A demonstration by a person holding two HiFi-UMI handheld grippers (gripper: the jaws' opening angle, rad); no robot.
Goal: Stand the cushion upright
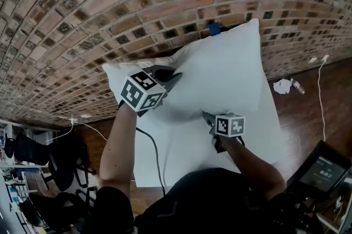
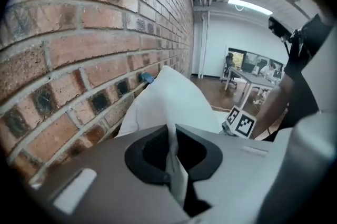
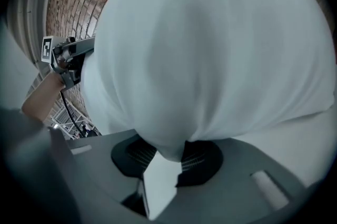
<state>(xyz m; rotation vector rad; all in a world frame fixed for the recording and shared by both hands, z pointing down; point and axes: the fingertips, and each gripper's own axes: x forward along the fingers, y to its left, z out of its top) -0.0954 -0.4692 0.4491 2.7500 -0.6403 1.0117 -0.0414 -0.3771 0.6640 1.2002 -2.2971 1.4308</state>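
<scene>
A white cushion [image 1: 220, 70] leans against the brick wall [image 1: 82, 23], raised off a white sheet [image 1: 181, 153] on the floor. My left gripper [image 1: 170, 77] is shut on the cushion's upper left edge; in the left gripper view a thin fold of white fabric [image 2: 172, 157] is pinched between the jaws. My right gripper [image 1: 209, 117] grips the cushion's lower edge. The right gripper view is filled by the bulging cushion [image 3: 210, 49], with a bunch of its fabric [image 3: 171, 150] squeezed between the jaws.
A white sheet covers the wooden floor [image 1: 324, 90] below the wall. A crumpled paper [image 1: 282, 86] and a white cable [image 1: 320, 95] lie to the right. Office chairs [image 1: 55, 172] stand at the lower left, a screen device [image 1: 322, 172] at the lower right.
</scene>
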